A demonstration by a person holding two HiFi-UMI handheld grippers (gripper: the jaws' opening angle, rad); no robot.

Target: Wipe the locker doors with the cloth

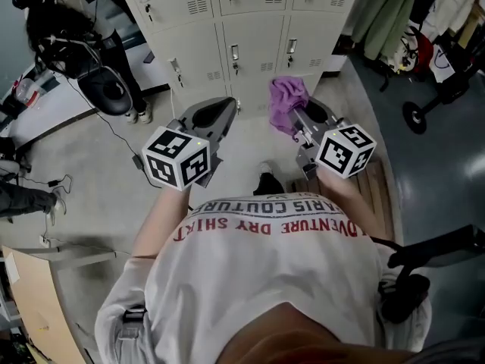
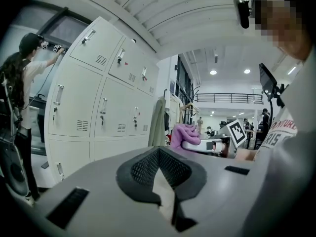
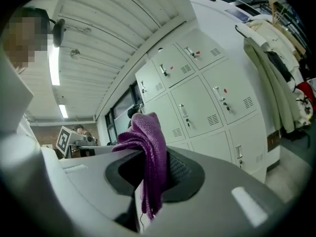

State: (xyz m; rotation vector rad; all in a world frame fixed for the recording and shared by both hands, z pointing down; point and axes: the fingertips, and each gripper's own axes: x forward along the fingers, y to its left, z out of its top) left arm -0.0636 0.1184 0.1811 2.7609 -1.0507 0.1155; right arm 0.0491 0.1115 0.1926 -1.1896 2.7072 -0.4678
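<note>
A purple cloth point(image 1: 286, 99) hangs bunched from my right gripper point(image 1: 294, 118), which is shut on it just in front of the lowest locker doors point(image 1: 250, 51). In the right gripper view the cloth point(image 3: 148, 149) droops between the pads of the gripper point(image 3: 152, 181), with the grey lockers point(image 3: 207, 98) behind. My left gripper point(image 1: 226, 106) is level with it on the left, shut with nothing in it. In the left gripper view its jaws point(image 2: 159, 158) meet at the tip, and the cloth point(image 2: 183, 134) and the lockers point(image 2: 98, 112) lie beyond.
A person point(image 2: 19, 83) stands at the lockers' left end, reaching up. A black round object point(image 1: 106, 89) and cables lie on the floor to the left. Coats point(image 1: 390, 14) hang right of the lockers, beside a wheeled stand point(image 1: 428, 105). A wooden board point(image 1: 34, 302) leans at bottom left.
</note>
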